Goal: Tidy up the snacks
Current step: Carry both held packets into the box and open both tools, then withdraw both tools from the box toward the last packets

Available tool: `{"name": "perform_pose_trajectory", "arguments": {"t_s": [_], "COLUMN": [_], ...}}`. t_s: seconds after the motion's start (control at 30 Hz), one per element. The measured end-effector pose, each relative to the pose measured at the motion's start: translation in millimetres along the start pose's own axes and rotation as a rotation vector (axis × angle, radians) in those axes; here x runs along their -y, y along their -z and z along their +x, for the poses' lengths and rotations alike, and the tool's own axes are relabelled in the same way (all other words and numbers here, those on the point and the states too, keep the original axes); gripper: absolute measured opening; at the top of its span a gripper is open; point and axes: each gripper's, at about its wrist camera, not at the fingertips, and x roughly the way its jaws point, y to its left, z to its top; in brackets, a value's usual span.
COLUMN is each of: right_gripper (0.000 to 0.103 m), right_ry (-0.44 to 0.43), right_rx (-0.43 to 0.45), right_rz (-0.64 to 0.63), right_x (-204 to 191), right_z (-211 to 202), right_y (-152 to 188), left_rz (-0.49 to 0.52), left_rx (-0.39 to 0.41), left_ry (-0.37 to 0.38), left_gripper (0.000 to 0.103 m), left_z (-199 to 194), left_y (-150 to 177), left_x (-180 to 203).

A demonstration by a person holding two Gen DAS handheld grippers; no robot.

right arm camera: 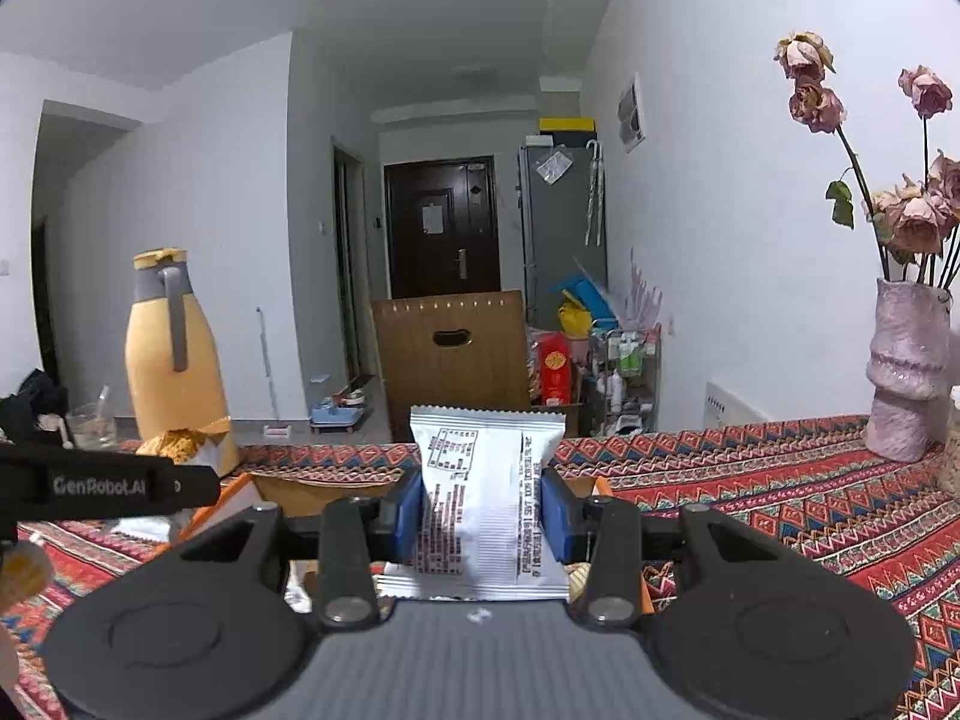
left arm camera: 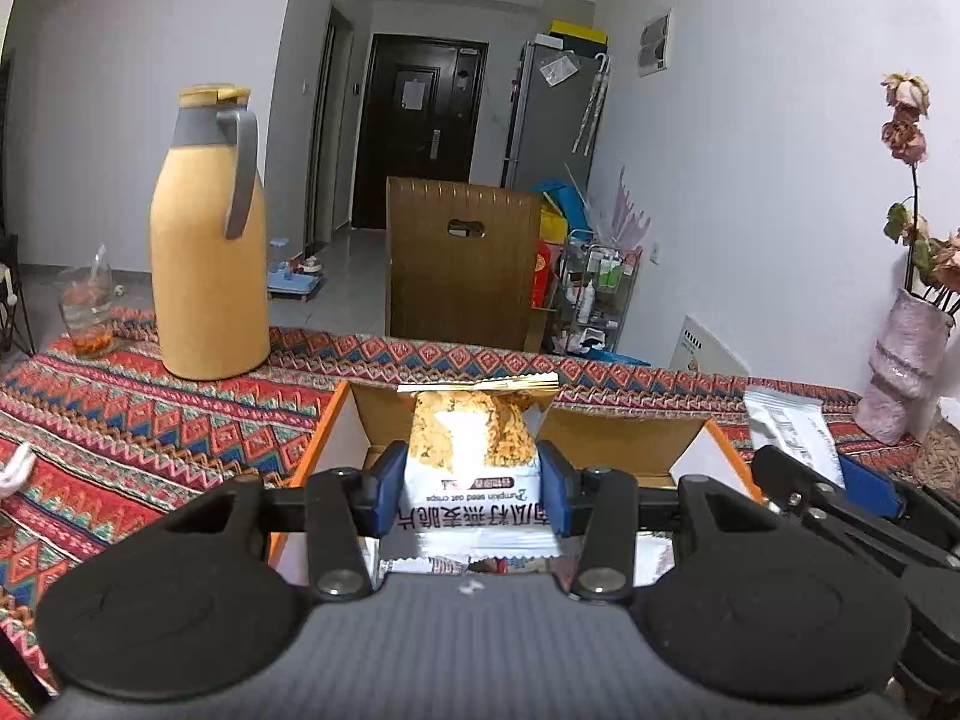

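- The left gripper (left arm camera: pixel 474 483) is clamped on a white foil snack packet printed with a golden oat-crisp picture (left arm camera: pixel 474 450); both blue pads press its sides and the packet stands upright between them.
- The right gripper (right arm camera: pixel 483 516) is clamped on a second white foil snack packet showing its printed back label (right arm camera: pixel 489 486), also held upright.
- An open cardboard box with orange edges and white inner flaps (left arm camera: pixel 624 438) lies on the patterned red woven tablecloth (left arm camera: pixel 150 420), directly under and ahead of the left-hand packet. More packets appear to lie inside, below the left gripper; their number cannot be told.
- Step in hand, as judged: carry both packets relative to the box. Whether they go in or come out cannot be told.
- Keep both grips firm; foil is slippery and the air-filled pouches yield under pressure.
- Keep the two grippers apart; in the left view the right one is just beside the box's right flap.
- Steer clear of the tall yellow thermos jug with grey handle (left arm camera: pixel 207 240) and the pink ceramic vase of dried roses (right arm camera: pixel 906 372).
- Release only when a packet rests on a surface.
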Motion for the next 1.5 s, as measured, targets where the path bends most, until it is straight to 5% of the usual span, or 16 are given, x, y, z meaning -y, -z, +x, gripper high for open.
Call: {"name": "perform_pose_trajectory", "arguments": {"t_s": [0.57, 0.67, 0.77, 0.83, 0.93, 1.5], "right_gripper": [0.041, 0.042, 0.060, 0.087, 0.103, 0.103], "right_ry": [-0.022, -0.011, 0.001, 0.016, 0.027, 0.054], "right_rx": [-0.102, -0.101, -0.094, -0.086, -0.080, -0.067], "right_rz": [0.002, 0.002, 0.014, 0.024, 0.039, 0.084], "right_x": [1.8, 1.7, 4.4, 6.1, 8.3, 19.4], "right_z": [23.7, 24.1, 22.0, 20.3, 18.6, 8.3], "right_y": [28.3, 27.2, 26.1, 26.0, 26.0, 21.6], "left_rz": [-0.003, -0.013, -0.020, -0.027, -0.033, -0.058], "left_rx": [-0.077, -0.064, -0.048, -0.035, -0.019, -0.028], "left_ry": [-0.008, -0.009, -0.024, -0.035, -0.044, -0.036], "left_gripper": [0.046, 0.058, 0.077, 0.092, 0.103, 0.103], "left_z": [29.6, 27.3, 25.7, 23.8, 21.4, 20.4], "left_y": [22.0, 20.5, 19.4, 19.3, 18.5, 19.0], "left_x": [-12.4, -14.3, -16.4, -17.8, -19.1, -20.6]}}
